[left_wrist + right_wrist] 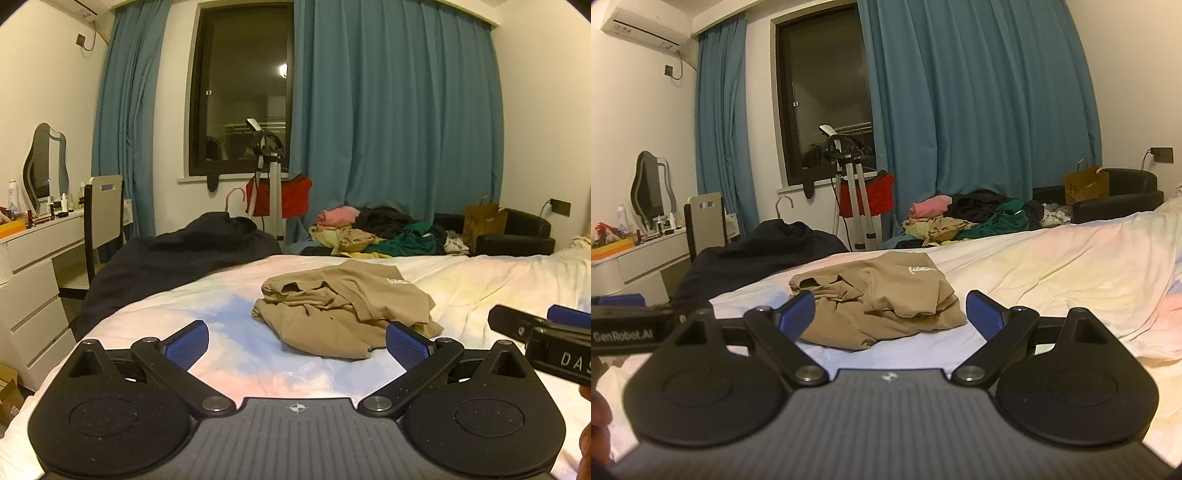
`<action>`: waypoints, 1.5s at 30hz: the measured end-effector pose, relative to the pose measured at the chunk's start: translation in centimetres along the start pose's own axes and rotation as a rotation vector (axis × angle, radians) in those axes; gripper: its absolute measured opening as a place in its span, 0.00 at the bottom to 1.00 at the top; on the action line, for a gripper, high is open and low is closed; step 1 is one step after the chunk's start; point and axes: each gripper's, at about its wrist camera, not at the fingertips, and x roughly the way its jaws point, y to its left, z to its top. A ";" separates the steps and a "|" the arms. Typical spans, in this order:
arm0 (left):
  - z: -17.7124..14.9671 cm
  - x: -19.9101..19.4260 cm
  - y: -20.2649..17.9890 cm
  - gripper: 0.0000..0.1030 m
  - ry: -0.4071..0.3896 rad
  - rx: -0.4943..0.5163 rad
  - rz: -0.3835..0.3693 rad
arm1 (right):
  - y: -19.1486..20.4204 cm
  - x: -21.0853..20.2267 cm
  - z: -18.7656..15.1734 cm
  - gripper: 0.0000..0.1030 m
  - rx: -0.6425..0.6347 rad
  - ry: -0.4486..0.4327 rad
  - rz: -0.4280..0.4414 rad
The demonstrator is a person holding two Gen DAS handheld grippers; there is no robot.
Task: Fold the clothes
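Shirt (343, 314), tan, crumpled on bed (480, 284), left tool (297, 341) and right tool (890, 314) both spread wide, empty, near it

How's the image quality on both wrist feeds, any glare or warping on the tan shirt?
Left wrist: warm dim light, tan shirt sharp, no glare; curtains bow from fisheye. Right wrist: same warm cast, shirt clear, corners vignetted dark; a lamp reflection shows in the window on the left view.

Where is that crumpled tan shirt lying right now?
The tan shirt lies bunched on the bed, in the middle of both views just ahead of the open tongs, with the dark garment to its left.
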 end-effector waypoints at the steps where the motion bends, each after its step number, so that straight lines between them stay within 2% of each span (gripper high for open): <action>1: 0.0 -0.1 0.1 1.00 -0.003 0.002 -0.001 | 0.0 0.0 0.0 0.87 0.001 0.001 -0.001; 15: 0.5 -1.4 1.7 1.00 -0.040 0.032 -0.015 | -0.4 0.0 -0.3 0.87 0.003 0.003 -0.005; 31: 0.2 -0.8 4.2 1.00 -0.035 0.040 -0.006 | -0.8 0.2 -0.4 0.87 0.016 0.013 -0.008; 37: 0.0 -0.7 1.9 1.00 -0.036 0.049 0.006 | -0.8 0.1 -0.4 0.87 0.013 0.011 -0.007; 45: -0.1 -0.7 1.4 1.00 -0.028 0.037 -0.001 | -0.9 0.7 -0.9 0.87 -0.004 0.019 -0.019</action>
